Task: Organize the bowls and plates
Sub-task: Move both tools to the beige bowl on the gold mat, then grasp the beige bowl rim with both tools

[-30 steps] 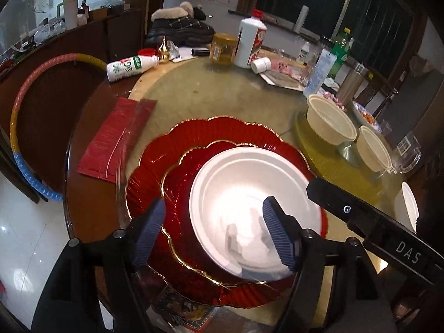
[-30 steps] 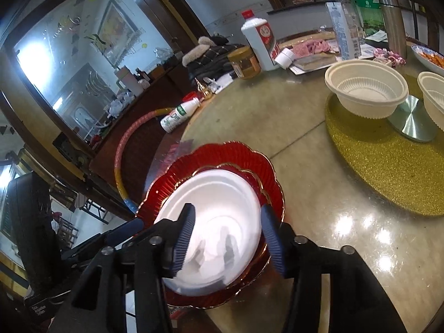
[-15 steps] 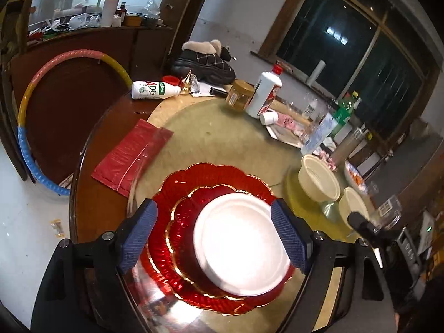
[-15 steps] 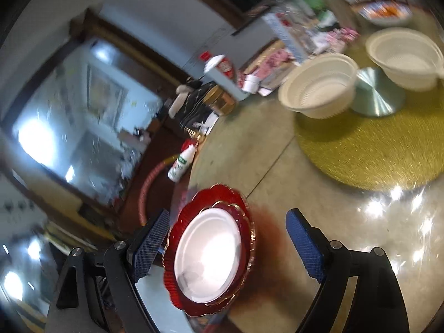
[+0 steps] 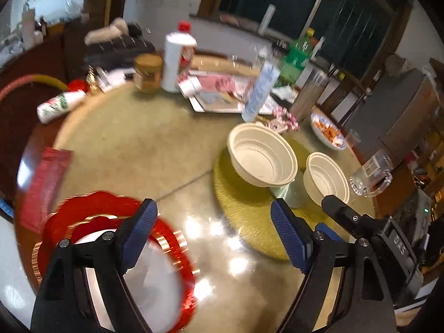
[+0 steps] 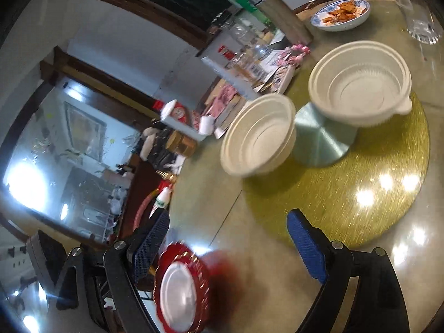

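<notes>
A white plate (image 5: pixel 155 274) lies on stacked red plates (image 5: pixel 166 230) at the table's near left; the stack also shows in the right wrist view (image 6: pixel 177 291). Two white plastic bowls sit on a gold turntable (image 5: pixel 249 216): a larger bowl (image 5: pixel 262 156) and a smaller bowl (image 5: pixel 326 176). In the right wrist view they are the left bowl (image 6: pixel 258 136) and the right bowl (image 6: pixel 360 83). My left gripper (image 5: pixel 213 236) is open and empty above the table. My right gripper (image 6: pixel 230 247) is open and empty, also visible in the left wrist view (image 5: pixel 360 222).
A white bottle (image 5: pixel 176 58), a jar (image 5: pixel 147 72), a lying drink bottle (image 5: pixel 59 105), papers and a red packet (image 5: pixel 44 186) lie around the table. A plate of food (image 6: pixel 341 14) and a glass mug (image 5: pixel 371 177) stand at the far right.
Both grippers have swung right, away from the red plate stack and toward the white bowls on the gold turntable. Both stayed open and empty.
</notes>
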### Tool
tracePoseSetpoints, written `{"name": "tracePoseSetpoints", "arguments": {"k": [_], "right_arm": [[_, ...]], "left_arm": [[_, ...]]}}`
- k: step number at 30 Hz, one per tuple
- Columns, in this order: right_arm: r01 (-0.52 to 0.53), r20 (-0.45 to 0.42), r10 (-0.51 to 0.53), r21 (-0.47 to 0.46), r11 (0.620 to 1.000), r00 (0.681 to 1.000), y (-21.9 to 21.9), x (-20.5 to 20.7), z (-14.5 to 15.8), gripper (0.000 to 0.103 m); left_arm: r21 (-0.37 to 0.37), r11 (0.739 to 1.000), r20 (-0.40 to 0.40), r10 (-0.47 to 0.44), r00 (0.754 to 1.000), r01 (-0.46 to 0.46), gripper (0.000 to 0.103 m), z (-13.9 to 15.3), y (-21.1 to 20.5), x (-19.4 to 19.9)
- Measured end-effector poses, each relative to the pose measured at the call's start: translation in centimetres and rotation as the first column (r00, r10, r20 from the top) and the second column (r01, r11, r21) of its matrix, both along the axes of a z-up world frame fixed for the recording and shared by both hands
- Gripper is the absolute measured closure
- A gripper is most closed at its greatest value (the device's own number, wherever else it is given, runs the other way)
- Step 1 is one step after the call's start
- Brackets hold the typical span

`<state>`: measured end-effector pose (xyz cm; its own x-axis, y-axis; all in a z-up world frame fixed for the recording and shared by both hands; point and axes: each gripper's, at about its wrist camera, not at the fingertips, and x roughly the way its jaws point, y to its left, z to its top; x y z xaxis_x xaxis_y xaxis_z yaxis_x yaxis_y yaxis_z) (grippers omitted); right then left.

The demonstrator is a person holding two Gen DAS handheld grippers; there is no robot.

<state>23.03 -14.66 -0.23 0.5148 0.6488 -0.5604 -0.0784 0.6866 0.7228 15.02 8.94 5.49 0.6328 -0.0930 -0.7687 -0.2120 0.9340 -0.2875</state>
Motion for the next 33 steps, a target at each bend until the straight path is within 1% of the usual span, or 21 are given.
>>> {"name": "tracePoseSetpoints", "arguments": {"k": [3,5,8,10,13,17,20,22,23,24,25,26,27,28,29,31,33], "right_arm": [[0.022,-0.036,-0.022,0.004,1.0,0.999,-0.6,2.4,-0.9,0.017],[0.031,-0.052,-0.031,-0.002,1.0,0.998,-0.9,4.1,-1.5,0.021],[0.05,-0.081,-0.05,-0.004,0.999,0.995,-1.4,6.1,-2.4,0.027],[0.058,-0.094,-0.058,-0.001,0.998,0.994,-1.4,7.3,-2.9,0.039],[0.044,-0.104,-0.047,-0.025,0.999,0.994,-0.6,8.3,-3.5,0.049],[0.042,-0.104,-0.05,-0.074,0.996,0.993,0.3,8.8,-4.1,0.05],[0.045,-0.11,-0.056,-0.099,0.994,0.992,0.4,9.0,-4.7,0.051],[0.049,-0.119,-0.064,-0.123,0.991,0.991,0.5,9.3,-5.3,0.052],[0.044,-0.127,-0.06,-0.126,0.991,0.99,0.6,9.4,-5.7,0.052],[0.034,-0.139,-0.052,-0.124,0.992,0.989,0.7,9.6,-6.1,0.052],[0.024,-0.149,-0.042,-0.119,0.993,0.988,0.8,9.6,-6.5,0.056],[0.008,-0.164,-0.028,-0.122,0.992,0.986,1.1,9.7,-7.0,0.066],[0.0,-0.17,-0.024,-0.142,0.99,0.985,1.2,9.6,-7.0,0.086],[0.001,-0.157,-0.026,-0.16,0.987,0.987,1.2,9.3,-6.8,0.088],[-0.005,-0.129,-0.018,-0.173,0.985,0.991,1.3,8.7,-6.2,0.088],[-0.012,-0.092,-0.006,-0.194,0.981,0.996,1.3,7.4,-5.2,0.089],[-0.009,-0.06,-0.003,-0.202,0.979,0.998,1.0,6.0,-4.1,0.09]], "left_arm": [[-0.033,0.999,-0.049,0.019,0.999,-0.021,0.019,-1.6,-1.1,3.5],[-0.053,0.997,-0.089,0.058,0.994,-0.063,0.019,-2.9,-1.5,5.6],[-0.07,0.991,-0.123,0.102,0.987,-0.111,0.019,-4.4,-1.9,7.6],[-0.06,0.99,-0.135,0.115,0.984,-0.124,0.019,-5.2,-2.4,9.1],[-0.018,0.988,-0.135,0.147,0.98,-0.151,0.019,-6.3,-3.0,10.4],[0.005,0.988,-0.179,0.152,0.972,-0.153,0.019,-8.2,-3.6,11.8],[0.017,0.987,-0.187,0.163,0.969,-0.163,0.019,-9.1,-3.7,12.0],[0.03,0.988,-0.199,0.156,0.968,-0.153,0.02,-9.7,-4.0,12.4],[0.035,0.989,-0.211,0.146,0.967,-0.142,0.023,-10.1,-4.0,12.6],[0.034,0.992,-0.223,0.128,0.966,-0.123,0.047,-10.4,-4.2,12.8],[0.069,0.993,-0.226,0.114,0.967,-0.101,0.084,-10.5,-4.5,12.9],[0.11,0.99,-0.233,0.106,0.967,-0.082,0.083,-10.3,-4.9,12.9],[0.091,0.993,-0.229,0.094,0.969,-0.074,0.086,-10.1,-5.0,12.7],[0.081,0.994,-0.225,0.086,0.971,-0.07,0.086,-9.8,-5.0,12.3],[0.087,0.994,-0.209,0.084,0.974,-0.067,0.086,-9.5,-5.2,11.9],[0.129,0.99,-0.154,0.074,0.985,-0.054,0.086,-8.3,-6.0,10.5],[0.151,0.988,-0.105,0.058,0.993,-0.042,0.086,-7.2,-6.8,8.9]]}}
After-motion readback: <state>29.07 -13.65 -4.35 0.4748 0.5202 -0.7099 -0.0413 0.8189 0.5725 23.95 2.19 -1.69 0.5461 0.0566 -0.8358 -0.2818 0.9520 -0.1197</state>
